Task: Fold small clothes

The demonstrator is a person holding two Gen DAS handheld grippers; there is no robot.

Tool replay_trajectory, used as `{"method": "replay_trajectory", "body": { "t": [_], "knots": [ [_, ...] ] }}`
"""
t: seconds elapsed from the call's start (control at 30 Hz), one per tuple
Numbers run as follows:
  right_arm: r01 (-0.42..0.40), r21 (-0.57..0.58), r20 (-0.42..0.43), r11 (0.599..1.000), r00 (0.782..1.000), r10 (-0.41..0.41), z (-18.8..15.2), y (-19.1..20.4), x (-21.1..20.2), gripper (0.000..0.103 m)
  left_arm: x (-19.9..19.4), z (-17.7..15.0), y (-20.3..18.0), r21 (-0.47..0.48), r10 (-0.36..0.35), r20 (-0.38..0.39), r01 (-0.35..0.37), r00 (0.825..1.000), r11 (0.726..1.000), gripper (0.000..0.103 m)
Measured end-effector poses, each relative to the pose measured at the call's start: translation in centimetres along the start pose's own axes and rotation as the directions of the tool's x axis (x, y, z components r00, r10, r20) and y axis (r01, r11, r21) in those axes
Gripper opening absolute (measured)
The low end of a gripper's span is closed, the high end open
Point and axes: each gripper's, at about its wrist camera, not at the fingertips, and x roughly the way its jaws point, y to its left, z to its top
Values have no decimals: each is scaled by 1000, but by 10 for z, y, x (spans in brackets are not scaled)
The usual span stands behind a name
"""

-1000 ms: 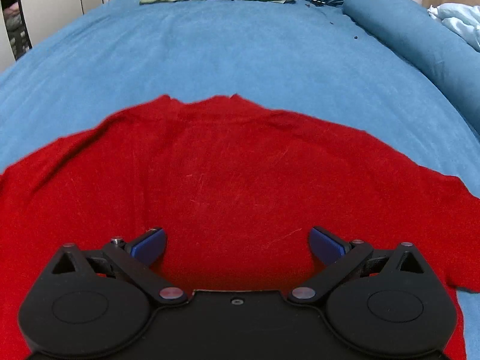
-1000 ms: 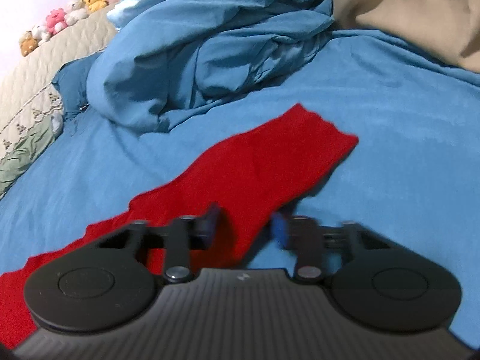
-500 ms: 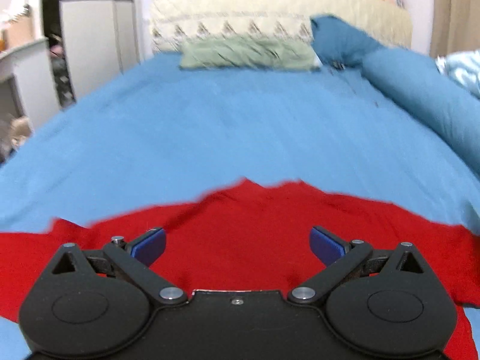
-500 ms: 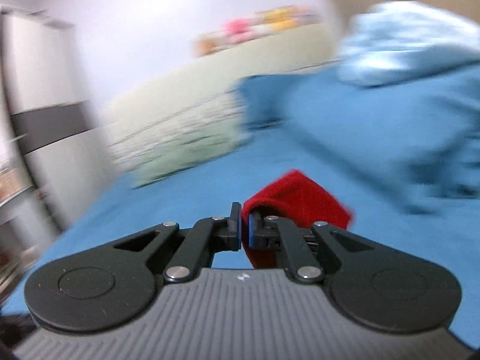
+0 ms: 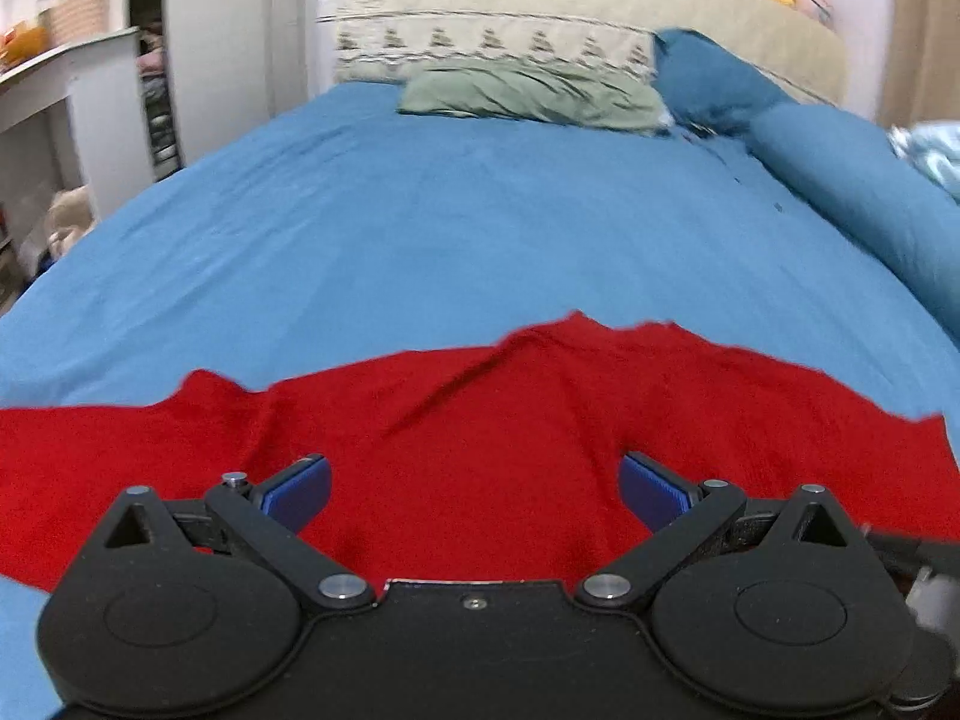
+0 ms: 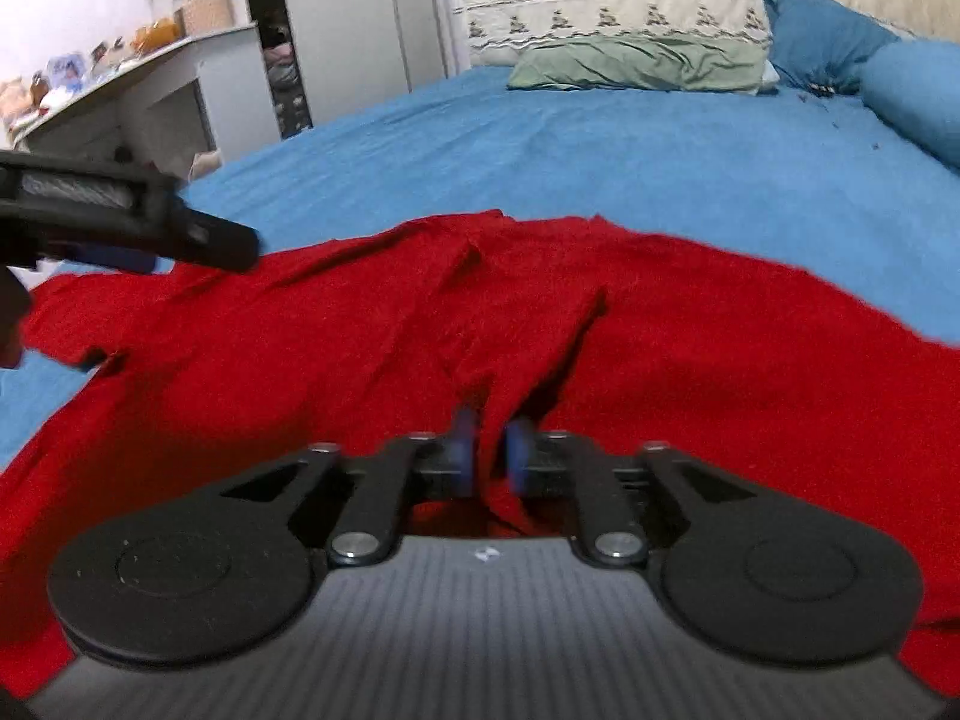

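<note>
A red knit garment lies spread on the blue bed sheet. My left gripper is open and empty, its blue pads low over the garment's near part. In the right wrist view the garment fills the middle, and my right gripper is shut on a pinched fold of it that rises between the blue pads. The left gripper also shows in the right wrist view as a black shape at the left, above the garment's left edge.
A green pillow and a blue pillow lie at the beige headboard with plush toys on top. A rolled blue duvet lies along the right. A white desk and wardrobe stand left of the bed.
My right gripper closed on the red sleeve end and carried it left over the garment's body. My left gripper tilted up and drew back toward the garment's near edge, staying open.
</note>
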Motion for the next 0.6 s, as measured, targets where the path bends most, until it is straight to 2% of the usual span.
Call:
{"method": "replay_trajectory", "body": {
  "t": [0.03, 0.07, 0.1, 0.2, 0.27, 0.3, 0.37, 0.4, 0.43, 0.6],
  "knots": [
    [6, -16, 13, 1000, 1000, -6, -1, 0, -9, 69, 2, 0, -9, 21, -14, -2, 14, 1000, 1000, 103],
    [17, -30, 32, 999, 999, -16, -2, 1, -17, 85, 6, 2, -15, 38, -37, -5, 37, 999, 999, 103],
    [37, -40, 44, 999, 998, -35, -4, -1, -28, 90, 7, 3, -24, 56, -67, -13, 68, 998, 996, 103],
    [90, -24, 43, 996, 995, -89, -1, -18, -45, 91, 16, 4, -58, 120, -153, -45, 157, 987, 980, 103],
    [130, 20, 36, 991, 991, -130, -9, -29, -62, 91, 25, 3, -82, 167, -169, -57, 176, 984, 970, 100],
    [140, 45, 35, 989, 989, -141, -14, -34, -70, 91, 30, 2, -92, 184, -169, -63, 178, 984, 967, 96],
    [163, 90, 29, 983, 986, -166, -20, -43, -83, 91, 46, -1, -103, 190, -164, -95, 179, 982, 965, 77],
    [175, 103, 27, 979, 984, -179, -23, -47, -90, 91, 53, -3, -103, 177, -157, -110, 175, 981, 969, 71],
    [188, 114, 28, 976, 981, -193, -27, -50, -95, 91, 60, -4, -101, 156, -149, -123, 168, 981, 973, 61],
    [246, 153, 27, 957, 967, -252, -35, -60, -116, 91, 57, -16, -57, 21, -149, -114, 152, 982, 988, 59]
  ]
}}
